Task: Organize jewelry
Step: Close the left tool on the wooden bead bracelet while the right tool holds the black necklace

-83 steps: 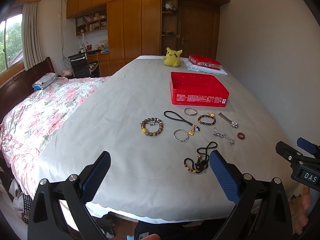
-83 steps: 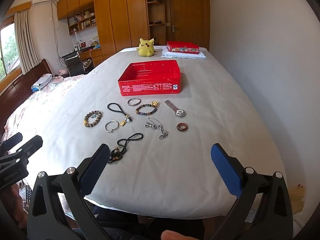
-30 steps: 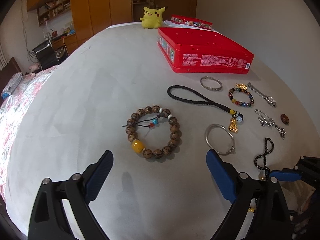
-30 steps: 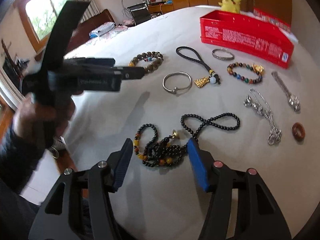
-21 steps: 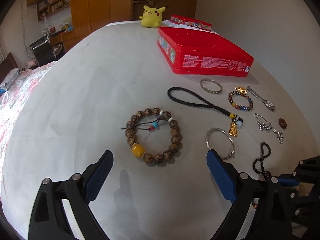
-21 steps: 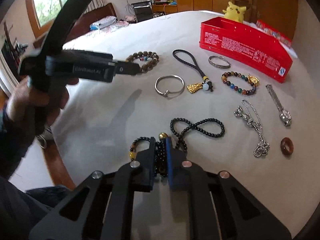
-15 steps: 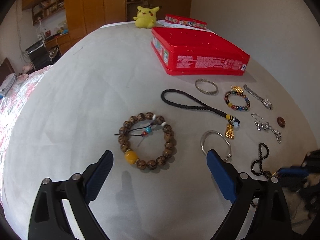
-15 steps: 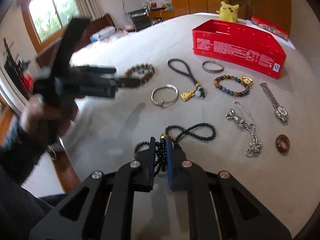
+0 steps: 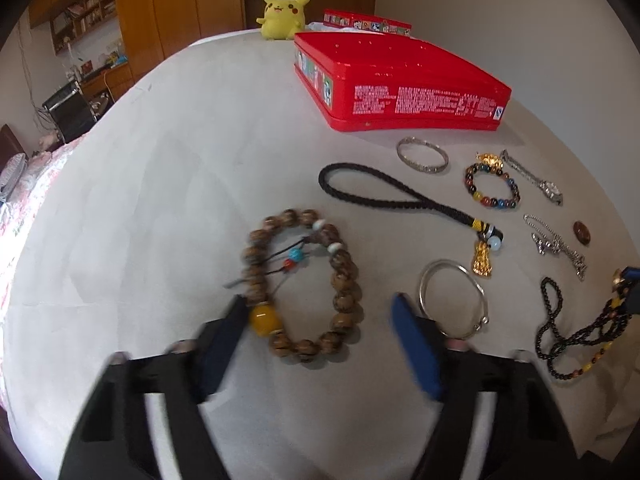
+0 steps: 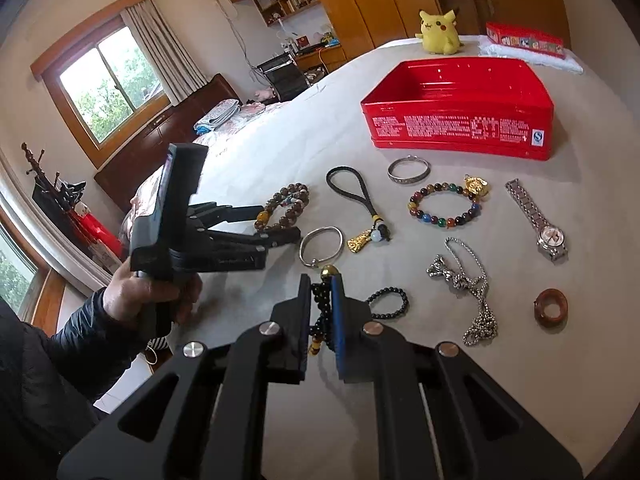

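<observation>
Right wrist: hand [image 10: 154, 294], watch face [image 10: 551, 237] | left wrist: neither

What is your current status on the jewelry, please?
Right claw shut on black bead necklace. Left claw closing, straddling wooden bead bracelet, not gripping. Red tin open, path clear.

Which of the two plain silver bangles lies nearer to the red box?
The engraved closed silver bangle, lying just in front of the red box. The other, thin open bangle with a clasp lies farther away, beside the gold charm of the black cord.
</observation>
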The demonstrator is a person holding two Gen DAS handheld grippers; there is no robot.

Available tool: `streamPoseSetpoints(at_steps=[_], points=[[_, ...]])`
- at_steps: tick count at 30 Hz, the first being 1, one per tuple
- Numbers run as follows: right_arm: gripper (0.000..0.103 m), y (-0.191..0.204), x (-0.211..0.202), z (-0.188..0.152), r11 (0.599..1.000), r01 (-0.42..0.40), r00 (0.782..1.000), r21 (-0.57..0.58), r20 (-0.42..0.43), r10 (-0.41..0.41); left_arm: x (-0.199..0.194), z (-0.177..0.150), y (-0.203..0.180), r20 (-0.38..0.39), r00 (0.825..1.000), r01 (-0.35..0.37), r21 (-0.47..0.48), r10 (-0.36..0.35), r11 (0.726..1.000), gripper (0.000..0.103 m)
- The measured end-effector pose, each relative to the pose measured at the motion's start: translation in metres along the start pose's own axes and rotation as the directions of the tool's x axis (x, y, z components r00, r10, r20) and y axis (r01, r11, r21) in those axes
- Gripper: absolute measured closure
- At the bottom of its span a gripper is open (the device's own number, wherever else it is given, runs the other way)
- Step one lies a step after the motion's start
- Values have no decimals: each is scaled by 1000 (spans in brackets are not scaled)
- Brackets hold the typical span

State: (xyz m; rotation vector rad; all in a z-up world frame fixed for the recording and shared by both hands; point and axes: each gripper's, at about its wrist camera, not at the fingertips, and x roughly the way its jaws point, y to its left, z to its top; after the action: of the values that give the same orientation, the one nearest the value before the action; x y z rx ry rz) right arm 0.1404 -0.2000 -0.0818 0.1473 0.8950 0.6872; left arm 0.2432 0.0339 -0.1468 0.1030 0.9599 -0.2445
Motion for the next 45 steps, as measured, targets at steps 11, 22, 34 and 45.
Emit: streamPoseSetpoints(at_steps=[11, 22, 34, 45], points=[[95, 1, -13, 4, 1000, -1, 999, -11, 34, 1, -27, 11, 5, 60, 996, 71, -42, -68, 997, 103], [94, 13, -23, 12, 999, 19, 998, -37, 53, -17, -13, 14, -16, -7, 996, 84, 48, -84, 995, 50], [94, 1, -20, 10, 999, 30, 998, 12, 54, -31, 1, 4, 0, -40, 999, 35, 29, -33, 999, 88], [94, 15, -35, 19, 997, 55, 995, -48, 82, -51, -19, 15, 3, 9, 997, 75, 18, -75, 997, 93]])
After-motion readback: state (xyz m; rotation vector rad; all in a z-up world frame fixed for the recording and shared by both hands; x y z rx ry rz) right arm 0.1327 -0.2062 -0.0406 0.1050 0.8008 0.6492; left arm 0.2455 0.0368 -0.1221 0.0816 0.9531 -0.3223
